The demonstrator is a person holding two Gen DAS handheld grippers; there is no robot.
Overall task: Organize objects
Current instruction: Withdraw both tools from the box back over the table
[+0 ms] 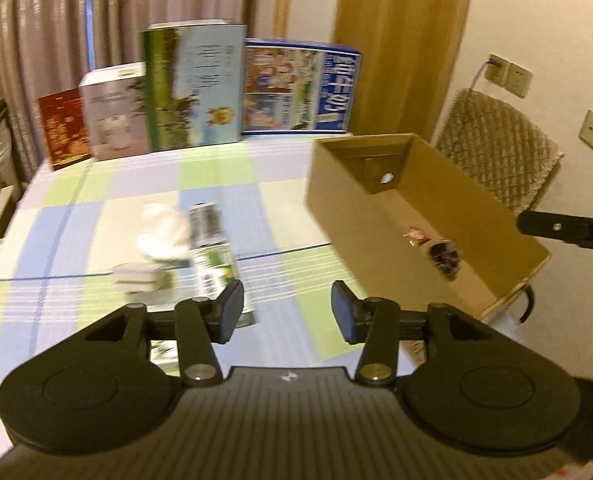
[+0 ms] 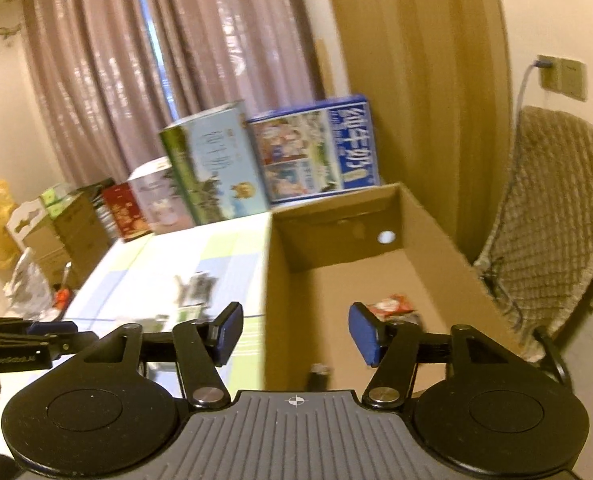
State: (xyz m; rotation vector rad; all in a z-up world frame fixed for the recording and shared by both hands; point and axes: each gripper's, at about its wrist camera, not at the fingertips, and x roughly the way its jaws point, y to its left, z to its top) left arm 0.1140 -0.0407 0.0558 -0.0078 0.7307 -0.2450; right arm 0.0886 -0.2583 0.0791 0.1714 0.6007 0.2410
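Above desk [image 1: 280, 208]: both grippers released, empty.
Left gripper [image 1: 287, 312] near packets [image 1: 210, 252]; right gripper [image 2: 295, 334] over cardboard box [image 2: 448, 280].

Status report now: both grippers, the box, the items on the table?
Left gripper open, empty, over table. Right gripper open, empty, at cardboard box. Two small packets inside box; blurred items remain on tablecloth. Nothing blocking.

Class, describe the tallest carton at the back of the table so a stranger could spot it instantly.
Start at the checked tablecloth and look to its far edge, where cartons stand in a row. The tall carton is second from the right, green-sided with a pale blue front, rising above both neighbours.
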